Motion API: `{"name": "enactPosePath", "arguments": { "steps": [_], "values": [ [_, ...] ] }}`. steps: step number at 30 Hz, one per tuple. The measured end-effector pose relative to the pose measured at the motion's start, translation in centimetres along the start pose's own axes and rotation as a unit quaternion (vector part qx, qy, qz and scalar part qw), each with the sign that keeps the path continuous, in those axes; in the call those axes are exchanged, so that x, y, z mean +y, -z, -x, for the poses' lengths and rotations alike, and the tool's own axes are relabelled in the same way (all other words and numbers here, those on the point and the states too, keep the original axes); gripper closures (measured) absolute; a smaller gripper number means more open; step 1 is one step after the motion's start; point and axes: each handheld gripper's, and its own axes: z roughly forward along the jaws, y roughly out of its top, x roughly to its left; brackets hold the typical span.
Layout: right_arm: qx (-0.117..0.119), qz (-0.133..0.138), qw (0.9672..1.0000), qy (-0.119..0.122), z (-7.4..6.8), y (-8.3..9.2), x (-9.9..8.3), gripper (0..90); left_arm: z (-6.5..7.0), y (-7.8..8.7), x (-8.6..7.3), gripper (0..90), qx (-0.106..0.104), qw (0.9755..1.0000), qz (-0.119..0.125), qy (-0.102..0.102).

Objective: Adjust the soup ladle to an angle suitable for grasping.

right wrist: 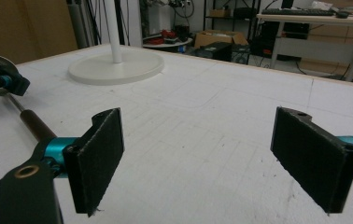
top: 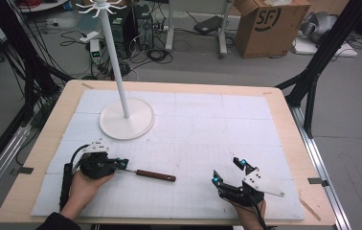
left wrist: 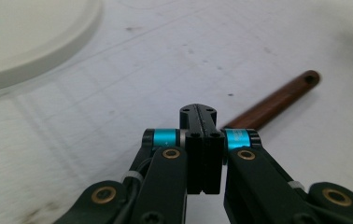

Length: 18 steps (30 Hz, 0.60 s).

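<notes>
A tool with a brown wooden handle (top: 156, 176) and a thin metal shaft lies on the white mat at the front left. My left gripper (top: 121, 164) is shut on its metal end. In the left gripper view the jaws (left wrist: 198, 114) are pressed together, and the brown handle (left wrist: 277, 100) runs away behind them to the right. My right gripper (top: 227, 171) is at the front right, open and holding nothing. Its own view shows the gripper (right wrist: 202, 149) with its pads wide apart over bare mat. Off to the left there are the handle (right wrist: 37, 125) and the left gripper (right wrist: 6, 79).
A white stand has a round base (top: 126, 125) and a tall pole (top: 114, 57) topped with hooks. It stands at the back left of the mat. The wooden table edge (top: 284, 103) frames the mat. Boxes, cables and black frame legs are on the floor beyond.
</notes>
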Motion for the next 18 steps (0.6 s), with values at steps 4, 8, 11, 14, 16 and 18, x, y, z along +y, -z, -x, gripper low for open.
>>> {"name": "enactPosePath", "arguments": {
  "steps": [4, 8, 11, 14, 16, 18],
  "values": [
    [0.0, 0.0, 1.0, -0.001, 0.0, 0.0, 0.0, 16.2, 1.5, -1.2, 0.4, 90.0, -0.031, 0.9993, -0.012, -0.016],
    [0.0, -0.001, 1.0, -0.001, 0.0, 0.0, 0.0, 16.2, 3.5, -2.6, 1.0, 90.0, -0.053, 0.997, -0.033, -0.044],
    [-0.001, 0.0, 1.0, -0.002, 0.0, 0.0, 0.0, 16.2, 4.8, -3.7, 1.2, 90.0, -0.064, 0.9946, -0.049, -0.065],
    [-0.002, 0.001, 1.0, -0.002, 0.1, 0.1, 0.0, 16.2, 5.8, -4.7, 1.3, 90.0, -0.083, 0.9923, -0.055, -0.073],
    [-0.002, 0.002, 1.0, -0.002, 0.1, 0.1, 0.0, 16.2, 6.3, -5.4, 1.3, 90.0, -0.086, 0.9903, -0.068, -0.085],
    [-0.001, 0.001, 1.0, -0.002, 0.1, 0.1, 0.0, 16.2, 6.6, -5.9, 1.3, 90.0, -0.09, 0.9888, -0.077, -0.09]
  ]
}}
